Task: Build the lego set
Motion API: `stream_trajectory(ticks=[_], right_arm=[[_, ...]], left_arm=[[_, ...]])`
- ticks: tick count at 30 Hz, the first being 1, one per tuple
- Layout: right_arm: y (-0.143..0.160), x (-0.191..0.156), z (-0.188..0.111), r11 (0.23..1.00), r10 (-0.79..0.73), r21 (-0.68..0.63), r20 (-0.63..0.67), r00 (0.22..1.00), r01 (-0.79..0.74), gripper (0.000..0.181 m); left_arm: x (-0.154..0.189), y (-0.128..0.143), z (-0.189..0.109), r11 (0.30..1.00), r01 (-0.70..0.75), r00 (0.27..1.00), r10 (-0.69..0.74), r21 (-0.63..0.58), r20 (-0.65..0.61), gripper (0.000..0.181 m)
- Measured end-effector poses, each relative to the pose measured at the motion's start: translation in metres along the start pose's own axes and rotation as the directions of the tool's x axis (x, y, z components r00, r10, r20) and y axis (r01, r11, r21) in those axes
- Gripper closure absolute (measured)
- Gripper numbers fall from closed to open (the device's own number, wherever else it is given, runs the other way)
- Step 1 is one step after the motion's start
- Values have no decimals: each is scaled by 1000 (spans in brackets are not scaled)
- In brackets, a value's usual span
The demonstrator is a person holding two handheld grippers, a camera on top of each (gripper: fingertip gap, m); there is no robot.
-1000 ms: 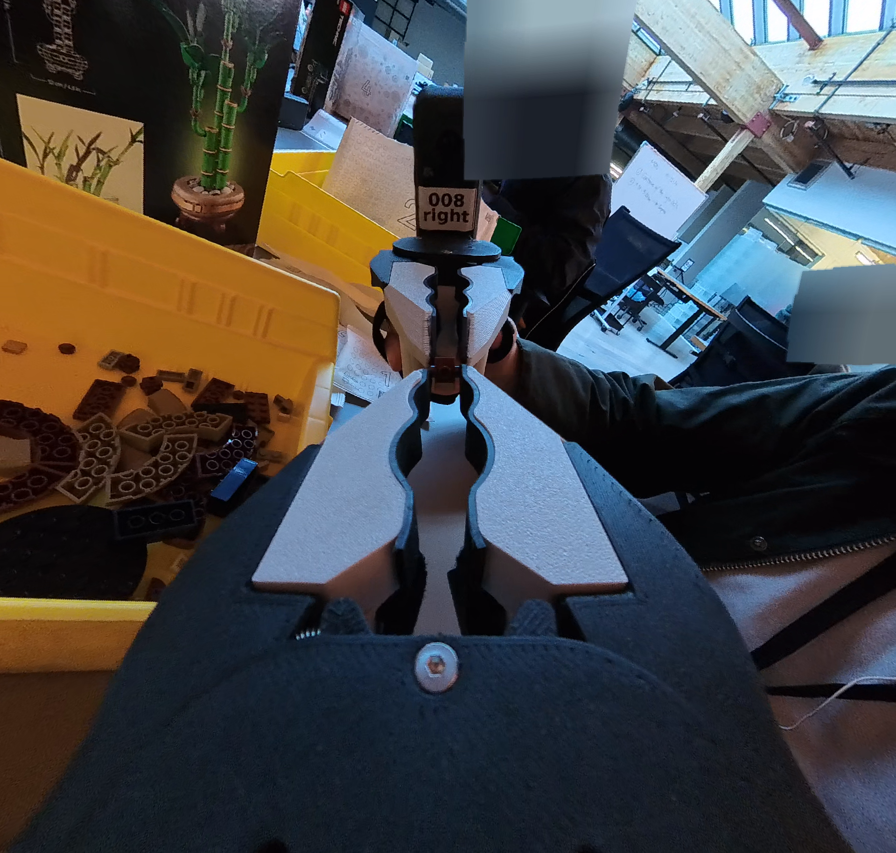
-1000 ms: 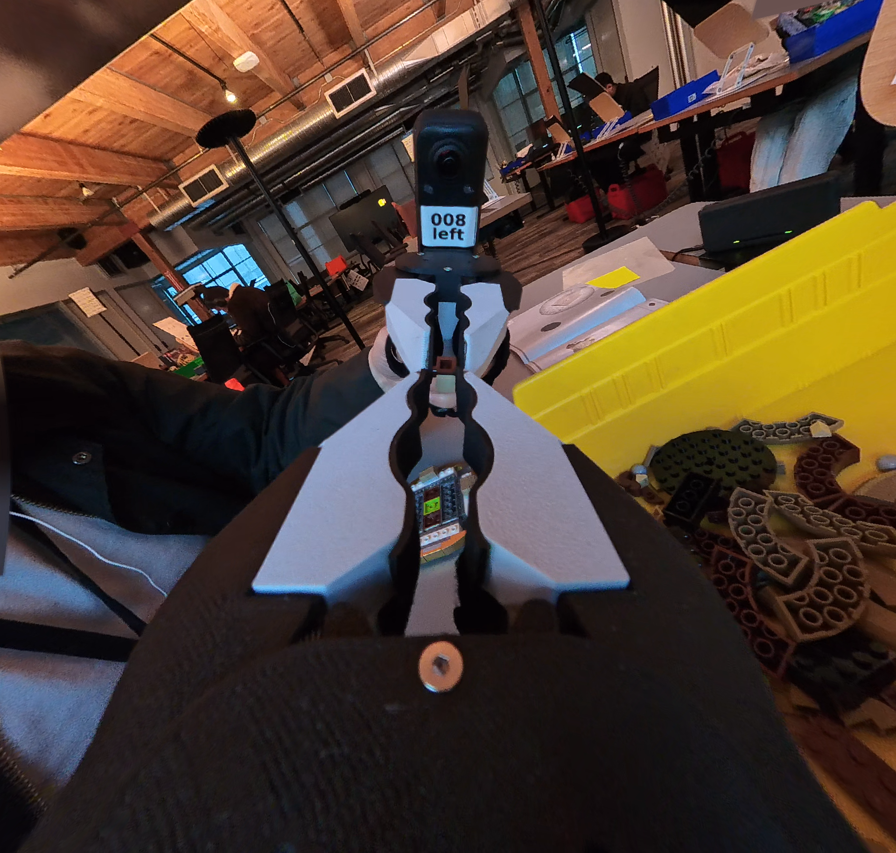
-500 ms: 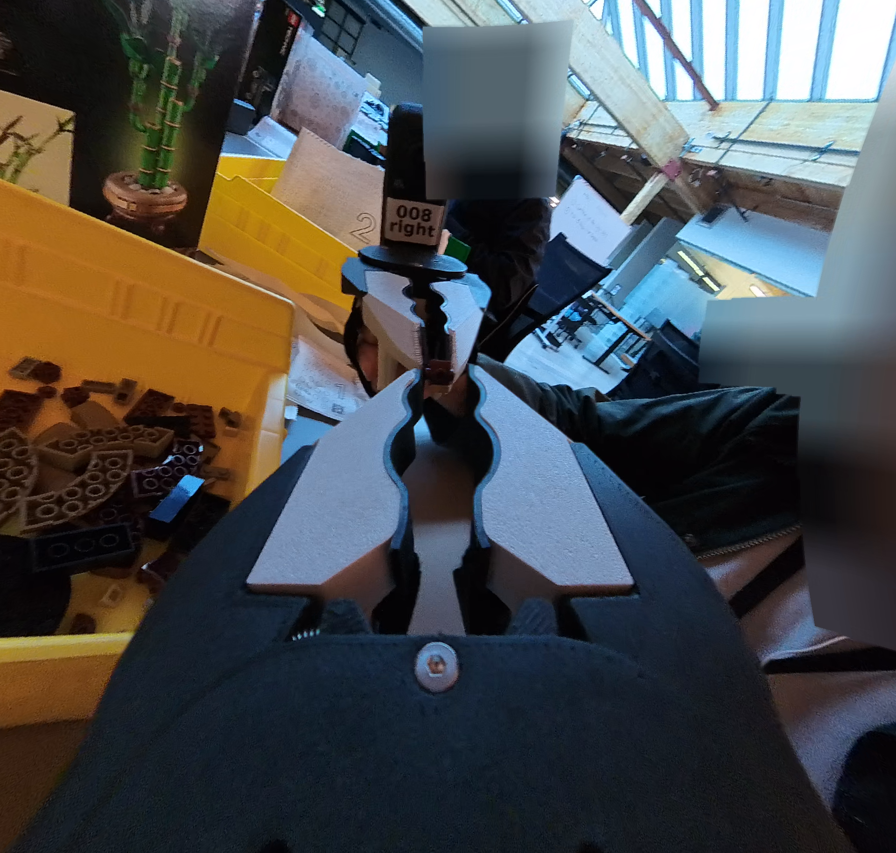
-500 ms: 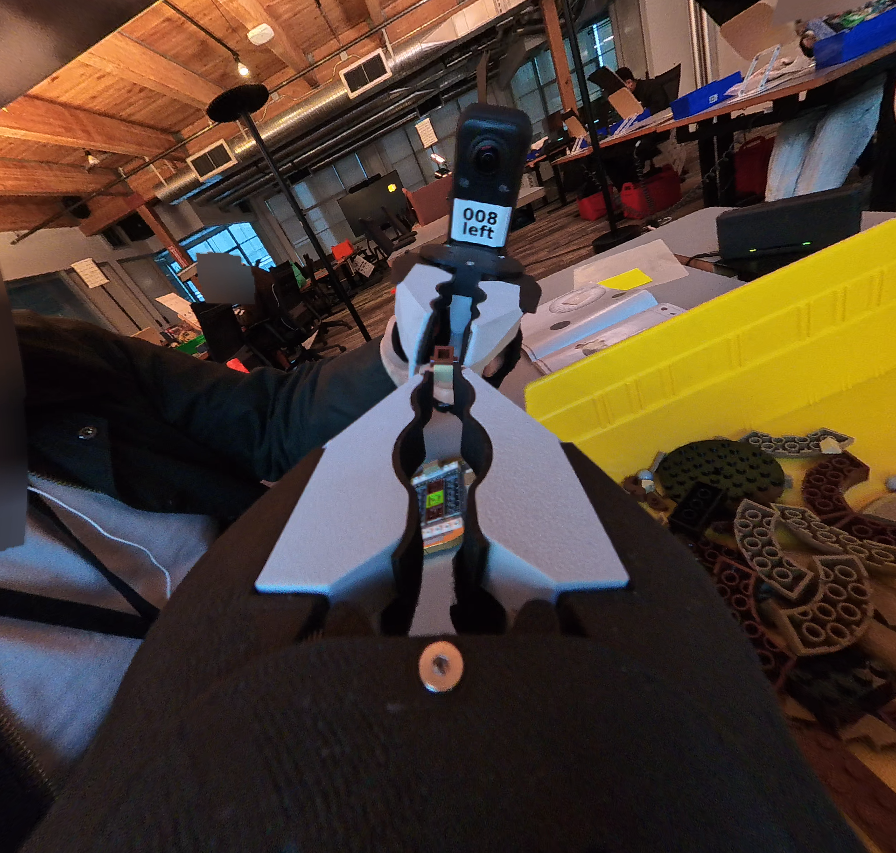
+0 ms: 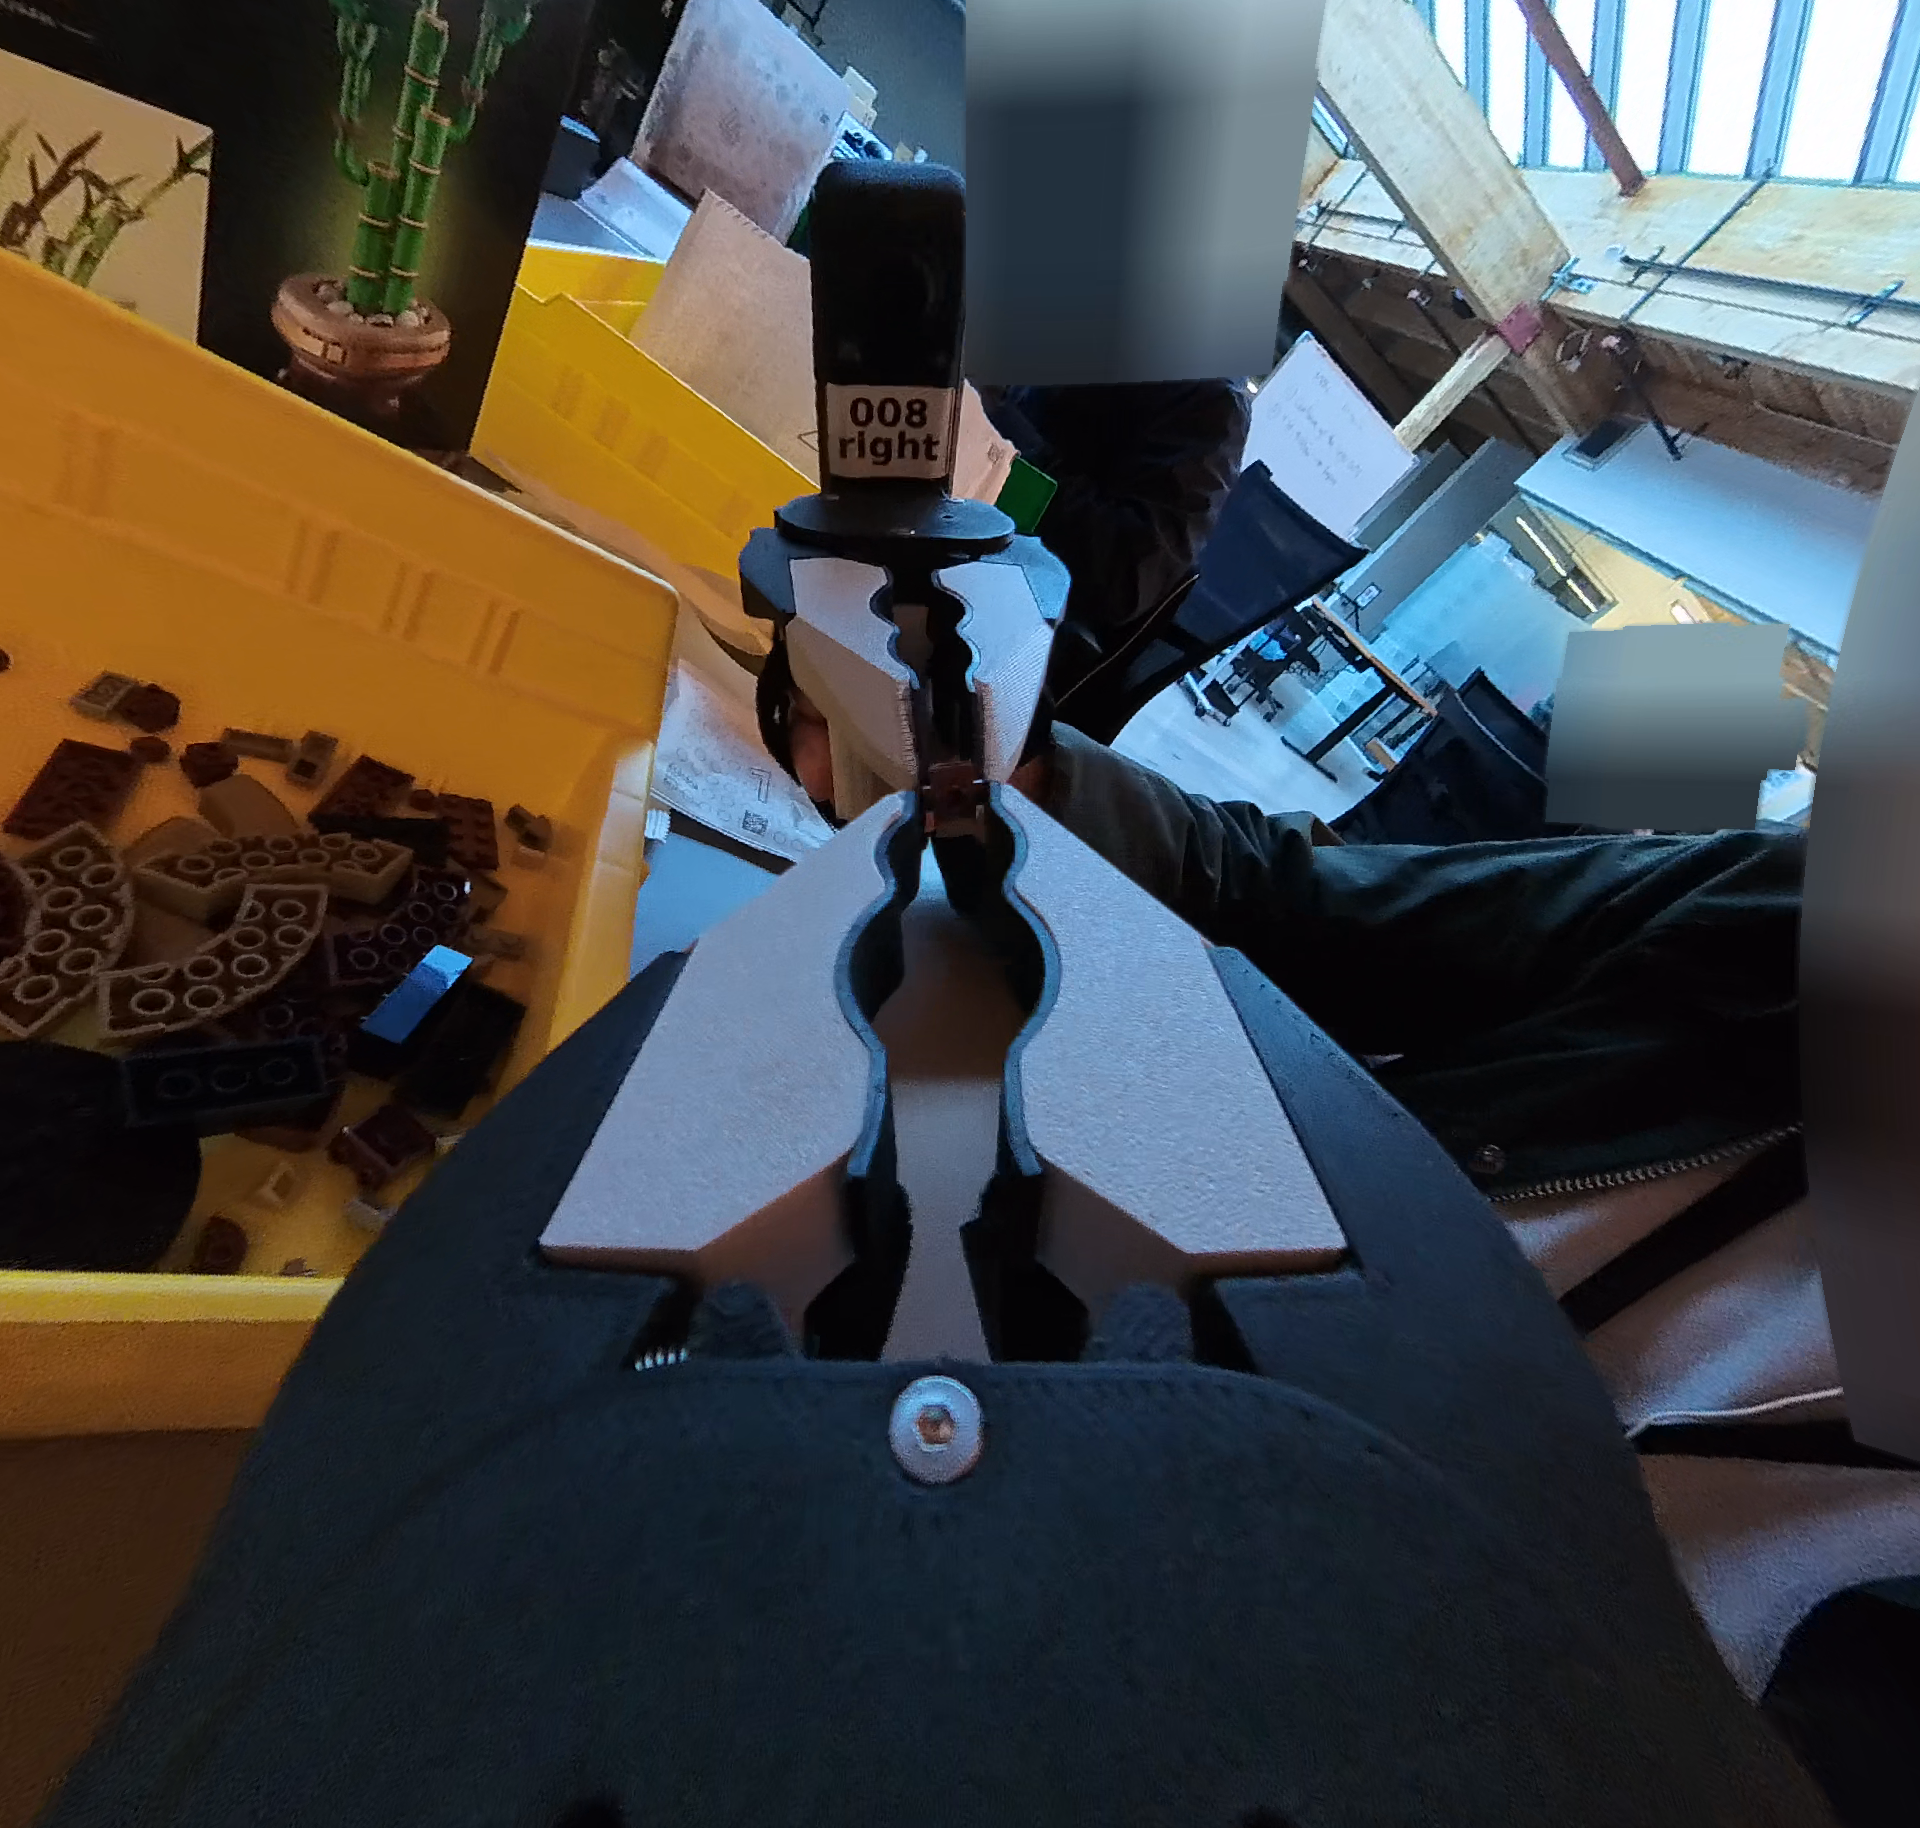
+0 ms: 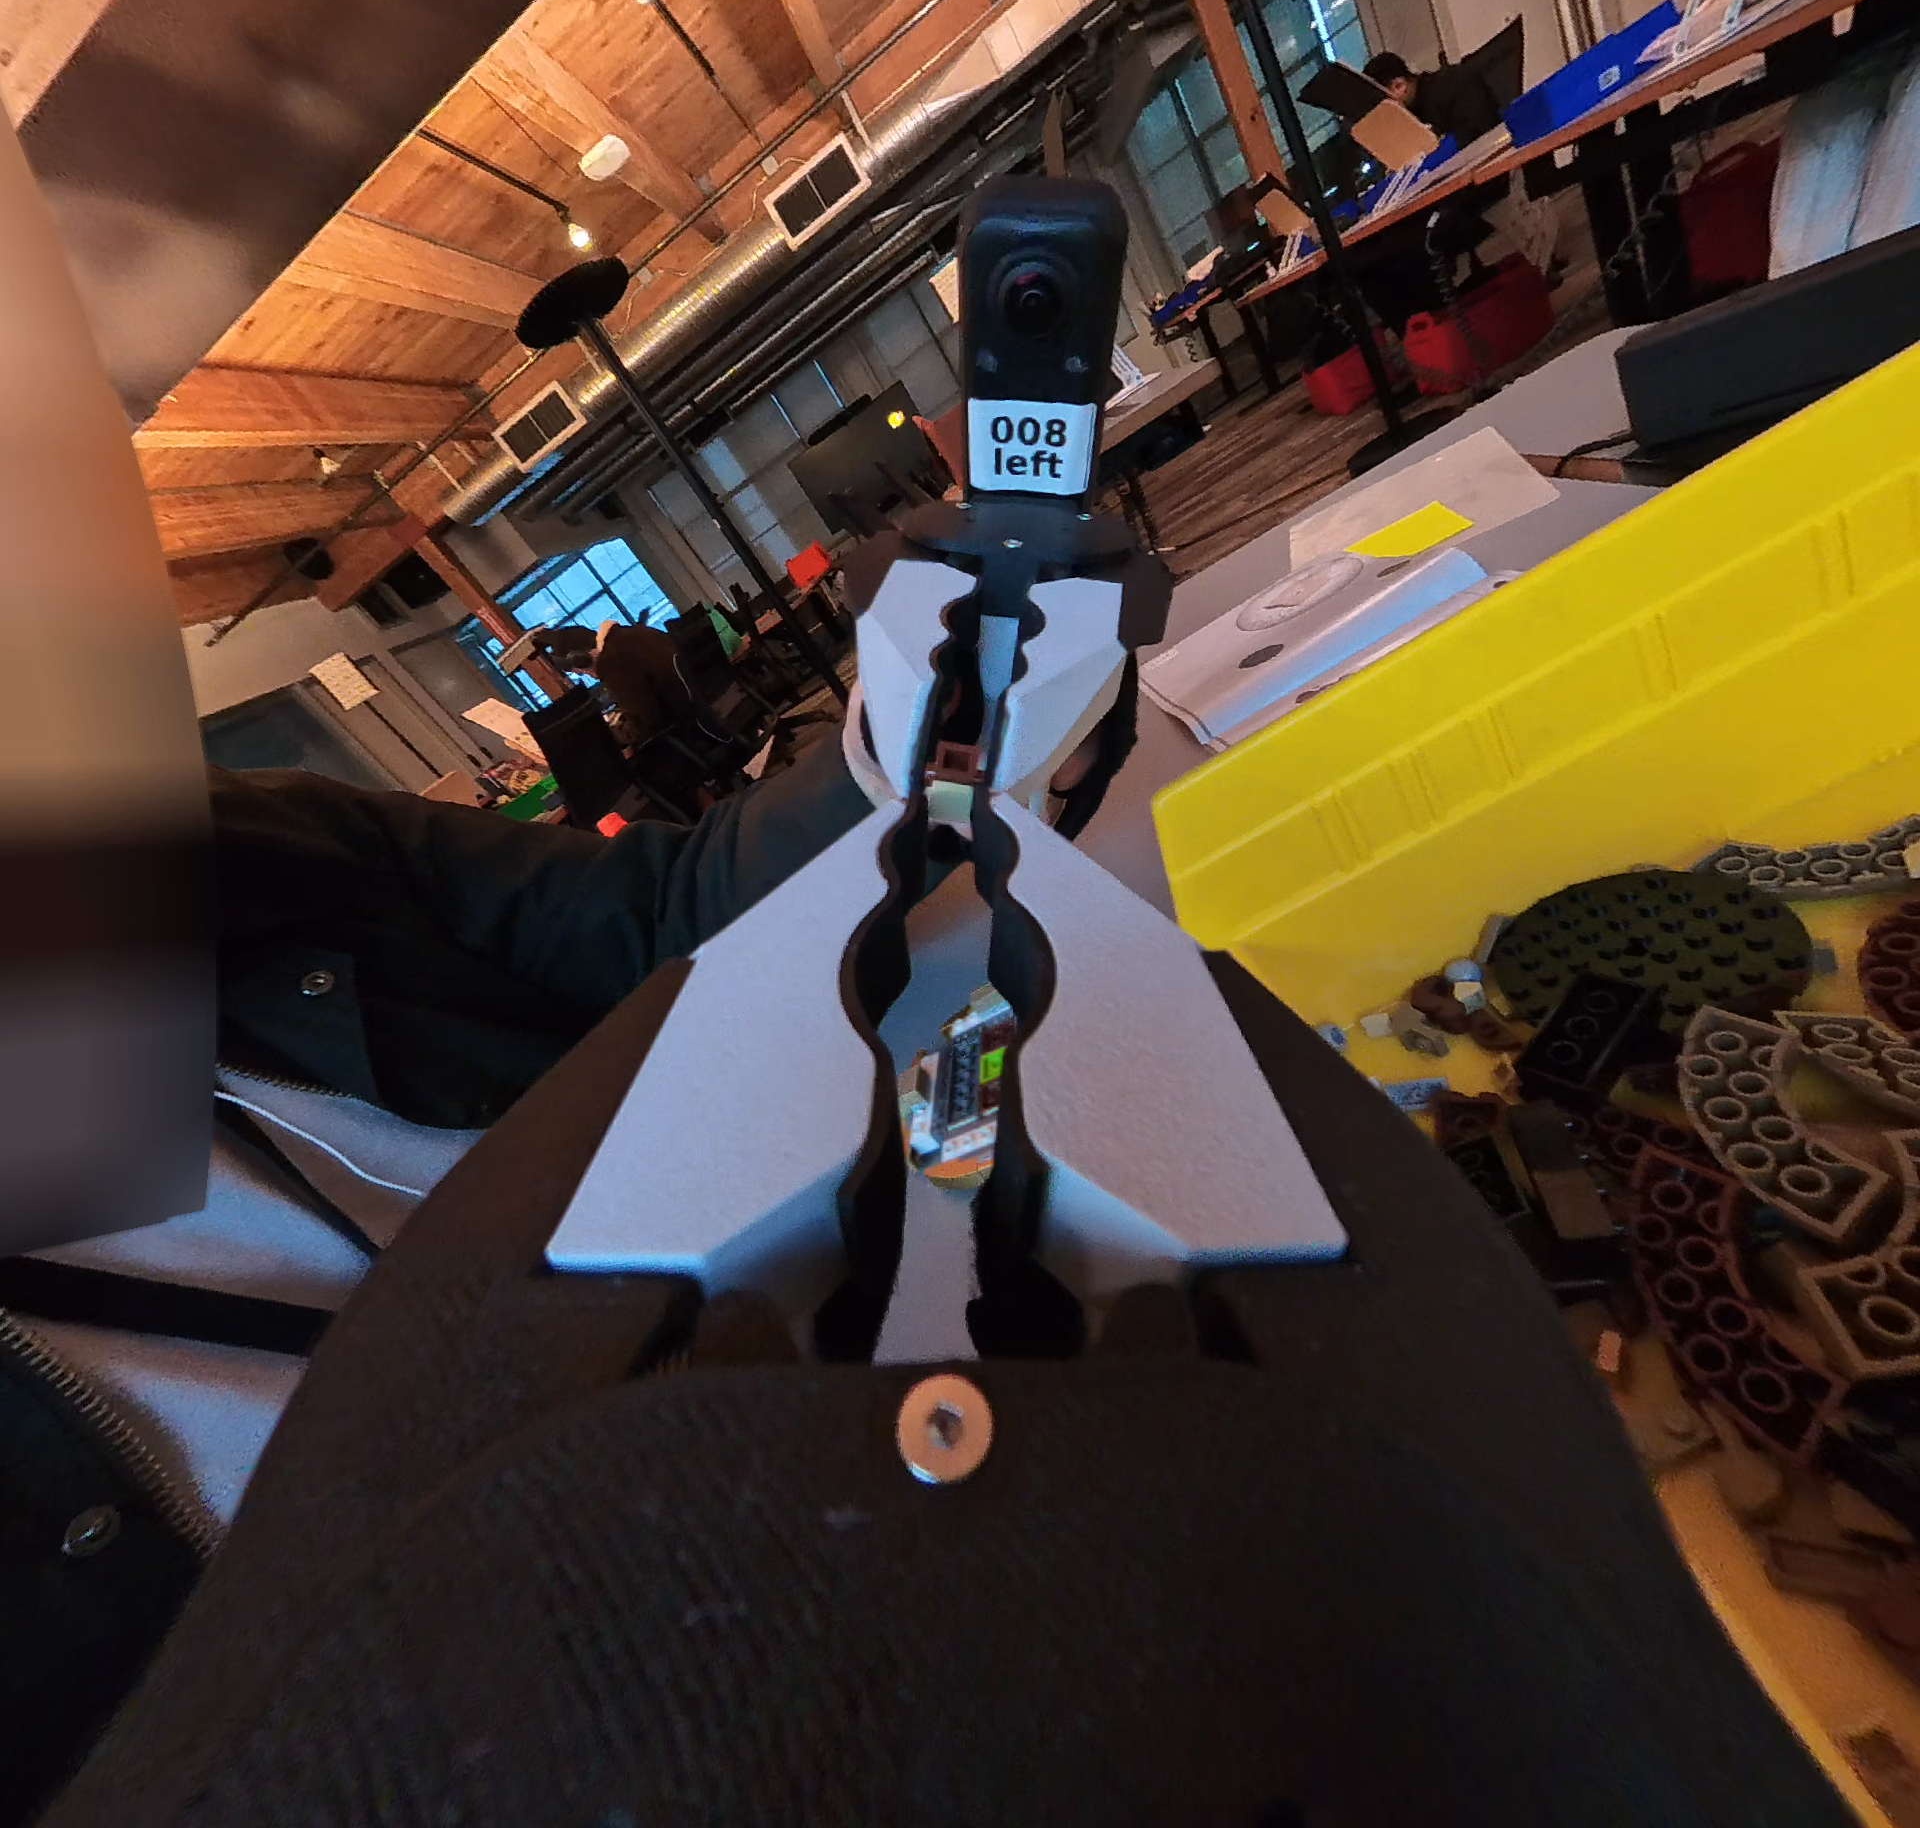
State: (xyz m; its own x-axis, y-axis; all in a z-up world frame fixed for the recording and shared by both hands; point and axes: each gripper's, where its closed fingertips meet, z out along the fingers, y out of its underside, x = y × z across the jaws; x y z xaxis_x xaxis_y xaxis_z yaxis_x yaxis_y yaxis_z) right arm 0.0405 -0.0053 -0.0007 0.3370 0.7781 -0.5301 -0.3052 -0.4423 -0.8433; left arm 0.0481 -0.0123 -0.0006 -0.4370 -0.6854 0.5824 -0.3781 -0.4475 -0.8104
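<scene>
My left gripper point(image 5: 951, 804) is shut on a small brown lego piece point(image 5: 952, 793). My right gripper point(image 6: 948, 810) is shut on a small cream lego piece point(image 6: 945, 802). The two grippers face each other tip to tip in the air, beside the yellow bin. The cream piece touches the brown piece point(image 6: 956, 762), which sits between the left gripper's tips. The right gripper point(image 5: 940, 739) shows head-on in the left wrist view, and the left gripper point(image 6: 961, 755) shows head-on in the right wrist view.
A yellow bin point(image 5: 312, 552) point(image 6: 1558, 739) holds several loose brown, grey and black lego pieces point(image 5: 208, 926) point(image 6: 1766, 1103). A set box with a bamboo picture point(image 5: 364, 168) stands behind it. Paper sheets point(image 5: 727, 781) lie on the table. A person's dark sleeve point(image 5: 1455, 947) is close. Left and right tips are no more than a few centimetres apart.
Both grippers stay shut on their pieces and tip to tip. The pair has tilted and shifted a little relative to the bin.
</scene>
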Motion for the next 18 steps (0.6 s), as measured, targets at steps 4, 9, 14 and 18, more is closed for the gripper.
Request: stream_trajectory(ticks=[4,9,14,18], right_arm=[[-6,-1,-2,998,-42,37,-3,999,42,171],[-16,2,-12,995,-32,96,-9,999,33,170],[-9,1,-6,998,-7,65,9,1000,6,170],[-7,4,-4,999,-11,50,-17,1000,12,168]], left_arm=[[0,-5,-4,999,10,1000,-9,34,-10,172],[1,-11,-9,997,26,999,-24,69,-33,172],[2,-9,-7,998,12,1000,-11,56,-22,172],[0,-8,-6,999,20,1000,-20,49,-14,172]])
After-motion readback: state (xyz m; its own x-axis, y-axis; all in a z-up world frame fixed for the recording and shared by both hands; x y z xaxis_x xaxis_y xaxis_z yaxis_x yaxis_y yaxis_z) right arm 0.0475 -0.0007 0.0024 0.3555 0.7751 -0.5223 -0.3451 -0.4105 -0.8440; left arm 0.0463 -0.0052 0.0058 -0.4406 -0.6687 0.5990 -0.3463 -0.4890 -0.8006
